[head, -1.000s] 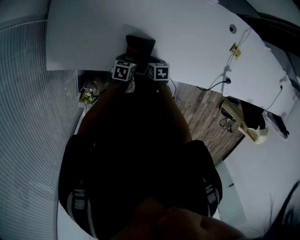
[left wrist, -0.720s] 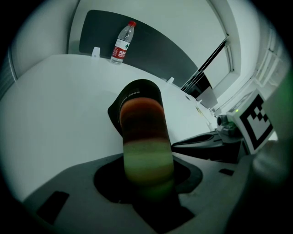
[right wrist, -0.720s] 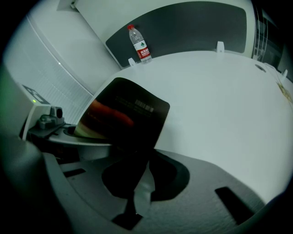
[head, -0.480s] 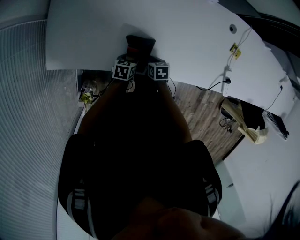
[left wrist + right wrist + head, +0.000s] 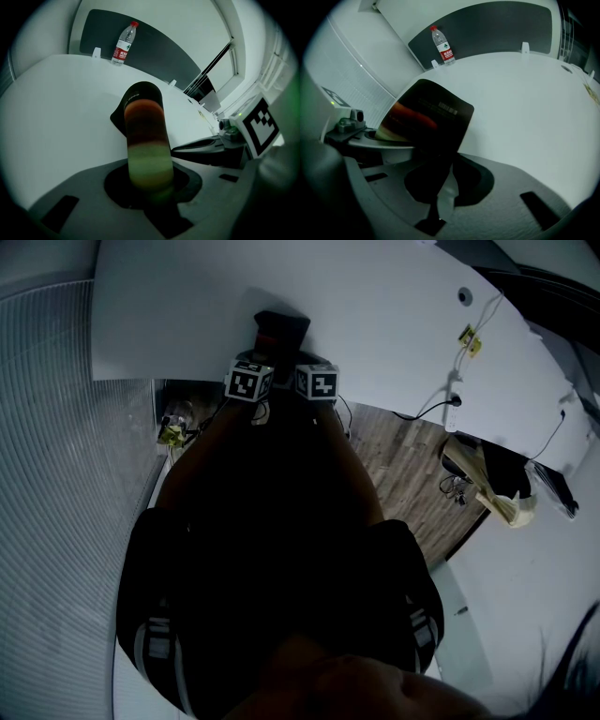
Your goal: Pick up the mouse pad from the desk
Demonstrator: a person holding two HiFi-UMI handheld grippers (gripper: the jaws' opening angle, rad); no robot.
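Note:
The mouse pad [image 5: 279, 329], dark with a red and green print, is lifted off the white desk [image 5: 394, 315] and curled upward. In the right gripper view its black underside [image 5: 429, 119] rises from my right gripper [image 5: 440, 187], which is shut on its lower edge. In the left gripper view the curled pad [image 5: 146, 136] stands between the jaws of my left gripper [image 5: 152, 187], which are closing around it; I see no pad contact. Both marker cubes, left [image 5: 248, 382] and right [image 5: 317, 382], sit side by side at the desk's near edge.
A water bottle [image 5: 123, 43] [image 5: 443, 45] stands at the desk's far side against a dark partition panel [image 5: 487, 28]. Cables and a socket [image 5: 454, 399] lie on the desk to the right. Wooden floor [image 5: 403, 465] shows below the desk edge.

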